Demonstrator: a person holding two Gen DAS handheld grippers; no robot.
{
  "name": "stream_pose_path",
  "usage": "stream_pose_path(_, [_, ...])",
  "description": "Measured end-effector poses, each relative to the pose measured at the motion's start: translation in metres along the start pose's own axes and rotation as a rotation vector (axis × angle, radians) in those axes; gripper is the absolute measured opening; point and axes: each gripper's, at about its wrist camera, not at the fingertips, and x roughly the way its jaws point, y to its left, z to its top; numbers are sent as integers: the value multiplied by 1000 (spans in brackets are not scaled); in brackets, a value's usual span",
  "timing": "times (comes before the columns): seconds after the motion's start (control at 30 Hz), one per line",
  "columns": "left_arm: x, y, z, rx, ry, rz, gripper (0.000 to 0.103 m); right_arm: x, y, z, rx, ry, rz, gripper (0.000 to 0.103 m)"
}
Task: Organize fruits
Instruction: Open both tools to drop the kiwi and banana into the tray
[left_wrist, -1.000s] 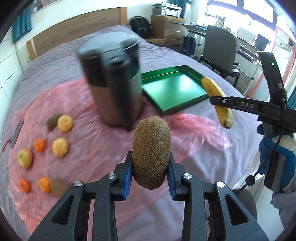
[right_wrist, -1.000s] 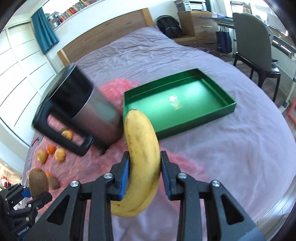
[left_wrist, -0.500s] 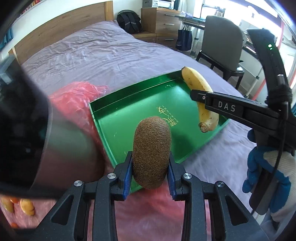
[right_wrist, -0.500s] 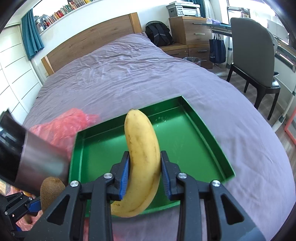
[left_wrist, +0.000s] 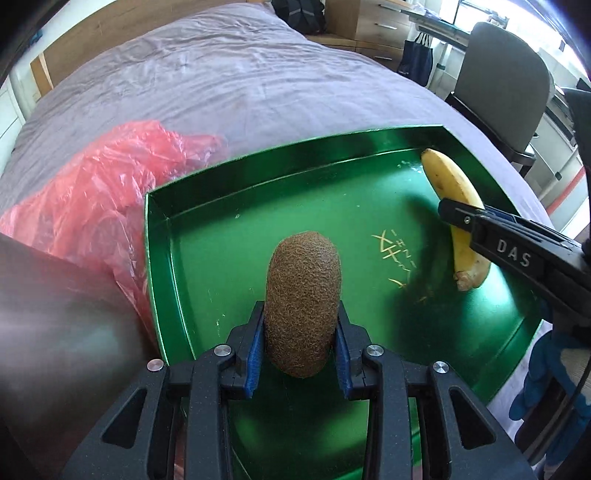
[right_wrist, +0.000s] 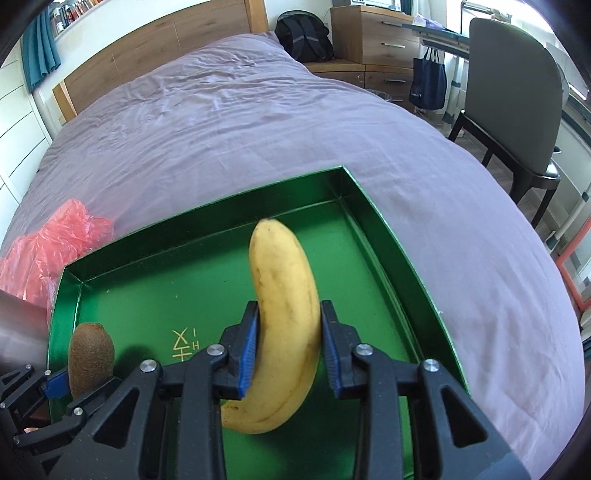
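Left claw (left_wrist: 300, 356) clamped on fuzzy brown kiwi (left_wrist: 303, 306), upright above shallow green metal tray (left_wrist: 162, 266), left half; right claw (right_wrist: 288, 350) clamped on curved yellow banana (right_wrist: 284, 317), long axis pointing away, above right half.

Legible marking: "DAS" in pale capitals on the black side of the right gripper (left_wrist: 458, 218), as seen from the left wrist view. The floor of the green tray (left_wrist: 221, 258) bears a gold printed emblem (left_wrist: 397, 254) of crossed strokes with small letters beside it; "I" and "H" can be made out, the remainder is unreadable.
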Motion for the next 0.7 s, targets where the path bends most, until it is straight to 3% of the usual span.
stream_pose_path(0.33, [4,-7,2,32,-12,13,30,6,-1,-2,7,0,-7,0])
stream_pose_path(0.43, [-1,-12,3,46,-30,30,39,0,-3,0,20,-19,4,2])
stream_pose_path(0.47, [-5,-14,3,54,-36,29,44,-6,-3,0,20,-31,-4,17])
stream_pose_path(0.53, [-13,-17,1,65,-47,24,49,-19,-4,0,24,-55,-3,32])
stream_pose_path(0.6, [-24,-21,-2,75,-62,22,56,-35,-5,-1,32,-80,-3,40])
stream_pose_path(0.67, [-37,-24,-7,82,-78,14,61,-55,-6,-3,32,-108,-11,59])
stream_pose_path(0.7, [-45,-25,-10,83,-88,7,67,-65,-6,-5,32,-121,-16,63])
